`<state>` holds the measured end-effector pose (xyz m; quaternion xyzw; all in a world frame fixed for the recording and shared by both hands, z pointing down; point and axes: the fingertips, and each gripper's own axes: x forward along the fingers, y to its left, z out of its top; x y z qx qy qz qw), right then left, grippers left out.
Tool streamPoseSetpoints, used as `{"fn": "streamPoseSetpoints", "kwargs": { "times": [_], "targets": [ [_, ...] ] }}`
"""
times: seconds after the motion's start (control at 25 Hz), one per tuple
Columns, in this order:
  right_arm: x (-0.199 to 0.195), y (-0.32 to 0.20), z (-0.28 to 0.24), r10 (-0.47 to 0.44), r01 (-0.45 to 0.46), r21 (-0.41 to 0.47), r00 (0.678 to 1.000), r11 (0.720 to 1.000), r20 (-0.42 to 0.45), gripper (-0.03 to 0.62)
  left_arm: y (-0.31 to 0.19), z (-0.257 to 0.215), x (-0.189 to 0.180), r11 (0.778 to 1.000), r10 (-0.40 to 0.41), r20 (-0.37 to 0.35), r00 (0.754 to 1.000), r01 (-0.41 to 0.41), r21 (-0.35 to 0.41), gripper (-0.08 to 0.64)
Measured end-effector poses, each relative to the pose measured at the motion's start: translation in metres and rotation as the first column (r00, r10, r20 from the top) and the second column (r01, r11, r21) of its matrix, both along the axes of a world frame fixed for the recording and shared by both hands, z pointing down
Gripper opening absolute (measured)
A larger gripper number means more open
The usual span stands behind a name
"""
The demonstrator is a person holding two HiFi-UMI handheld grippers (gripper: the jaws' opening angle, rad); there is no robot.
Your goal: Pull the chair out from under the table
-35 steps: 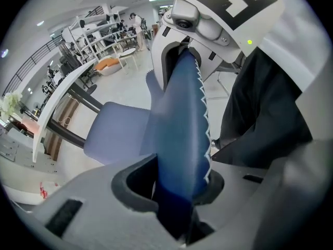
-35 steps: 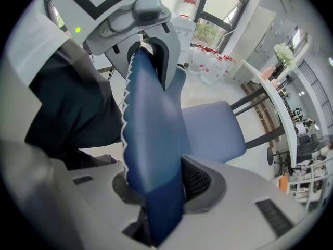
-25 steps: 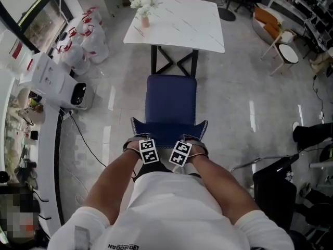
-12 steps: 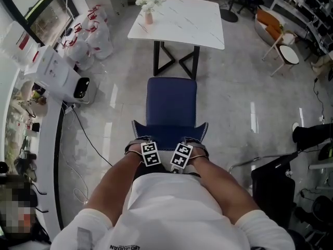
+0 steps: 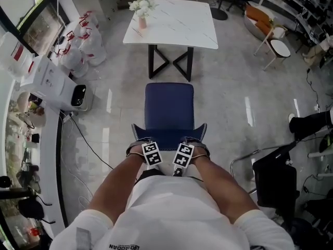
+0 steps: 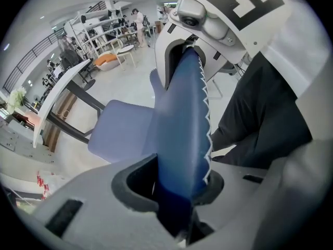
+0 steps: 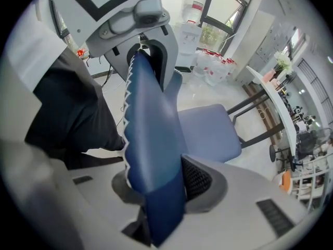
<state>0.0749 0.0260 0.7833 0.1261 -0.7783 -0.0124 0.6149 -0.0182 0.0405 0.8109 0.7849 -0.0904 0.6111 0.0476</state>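
Grey floor (image 5: 229,103) separates tabletop (image 5: 171,20) from chair (image 5: 169,105) beyond the left claw (image 6: 179,181) and right claw (image 7: 156,186) pinching its backrest (image 5: 169,132); pull looks nearly done.

In the head view the chair's (image 5: 169,105) legs are hidden under its seat. The fingers of the left gripper (image 5: 149,149) and right gripper (image 5: 183,150) are hidden beneath their marker cubes (image 5: 151,154). In both gripper views the backrest (image 6: 182,124) covers the fingers' inner faces, and its lower part is cut off. The far shelves (image 6: 99,27) are too small to read.
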Motion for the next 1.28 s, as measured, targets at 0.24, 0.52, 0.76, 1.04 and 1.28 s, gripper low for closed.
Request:
{"fn": "streamPoseSetpoints", "kwargs": {
  "times": [0.24, 0.52, 0.76, 1.04, 1.28],
  "targets": [
    [-0.002, 0.015, -0.001, -0.003, 0.003, -0.011, 1.0, 1.0, -0.005, 0.14, 0.015, -0.001, -0.002, 1.0, 0.001, -0.005, 1.0, -0.001, -0.013, 0.118],
    [-0.004, 0.016, -0.01, 0.002, -0.002, -0.01, 1.0, 1.0, 0.001, 0.14, 0.015, -0.009, -0.004, 1.0, 0.001, -0.014, 1.0, -0.002, -0.017, 0.12],
    [-0.009, 0.012, -0.017, -0.001, 0.002, -0.016, 1.0, 1.0, 0.011, 0.14, 0.01, -0.016, -0.008, 1.0, -0.003, -0.016, 1.0, 0.003, -0.026, 0.118],
    [-0.008, 0.005, -0.025, 0.01, -0.01, -0.019, 1.0, 1.0, 0.011, 0.14, 0.003, -0.025, -0.006, 0.999, -0.016, -0.02, 1.0, 0.015, -0.036, 0.118],
    [-0.008, 0.001, -0.033, 0.008, -0.007, -0.027, 1.0, 1.0, 0.016, 0.138, -0.002, -0.033, -0.007, 0.999, -0.022, -0.027, 0.999, 0.021, -0.045, 0.118]
  ]
}}
